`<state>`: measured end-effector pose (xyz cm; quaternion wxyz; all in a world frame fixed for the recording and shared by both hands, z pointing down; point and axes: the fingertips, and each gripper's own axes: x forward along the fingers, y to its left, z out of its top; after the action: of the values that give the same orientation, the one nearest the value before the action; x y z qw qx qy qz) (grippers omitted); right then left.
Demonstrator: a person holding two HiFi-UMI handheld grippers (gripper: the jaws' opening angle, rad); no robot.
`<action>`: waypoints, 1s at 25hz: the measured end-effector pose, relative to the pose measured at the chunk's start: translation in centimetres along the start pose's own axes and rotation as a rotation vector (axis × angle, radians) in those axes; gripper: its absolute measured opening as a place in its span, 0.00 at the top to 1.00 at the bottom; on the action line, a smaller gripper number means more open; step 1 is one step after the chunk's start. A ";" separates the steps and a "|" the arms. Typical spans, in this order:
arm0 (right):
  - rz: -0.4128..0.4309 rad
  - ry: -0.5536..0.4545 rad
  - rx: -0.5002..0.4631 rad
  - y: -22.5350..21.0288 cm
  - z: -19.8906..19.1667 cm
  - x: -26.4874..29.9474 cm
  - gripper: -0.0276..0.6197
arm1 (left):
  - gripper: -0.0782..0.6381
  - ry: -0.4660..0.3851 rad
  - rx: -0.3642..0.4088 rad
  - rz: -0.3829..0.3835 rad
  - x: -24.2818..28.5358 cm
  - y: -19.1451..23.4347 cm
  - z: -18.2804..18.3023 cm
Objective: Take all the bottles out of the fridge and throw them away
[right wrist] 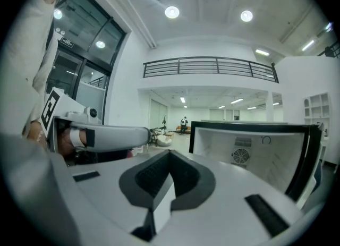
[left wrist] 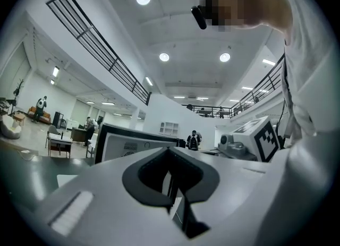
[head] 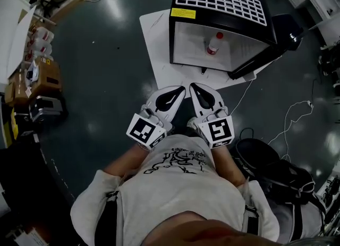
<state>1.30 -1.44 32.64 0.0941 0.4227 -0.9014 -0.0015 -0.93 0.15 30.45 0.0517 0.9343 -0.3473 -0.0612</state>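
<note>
A small black fridge (head: 223,6) stands open on a white sheet on the floor, its white inside facing me. One white bottle (head: 214,43) with a red cap and red label stands upright inside. My left gripper (head: 179,91) and right gripper (head: 194,87) are side by side close to my body, short of the fridge, both shut and empty. In the left gripper view the shut left gripper (left wrist: 171,153) points toward the fridge (left wrist: 133,144). In the right gripper view the right gripper (right wrist: 169,157) points at the fridge's empty-looking interior (right wrist: 249,152); the bottle is hidden there.
The fridge door (head: 263,56) hangs open to the right. A black bag (head: 265,162) and white cables (head: 295,115) lie on the floor at right. Boxes and gear (head: 37,83) line the left. Dark floor lies between me and the fridge.
</note>
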 end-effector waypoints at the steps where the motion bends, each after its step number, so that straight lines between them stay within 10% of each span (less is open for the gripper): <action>1: -0.008 -0.001 0.004 -0.5 -0.2 -0.2 0.95 | 0.88 0.003 -0.002 -0.009 0.5 -0.2 -0.2; 25: -0.071 0.008 0.015 -10.3 -1.8 -3.0 0.95 | 0.88 0.048 0.000 -0.042 9.8 -2.3 -1.9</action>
<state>11.33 -5.60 33.03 0.0944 0.4552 -0.8854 0.0035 8.18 -4.42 31.22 0.0585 0.9427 -0.3262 -0.0400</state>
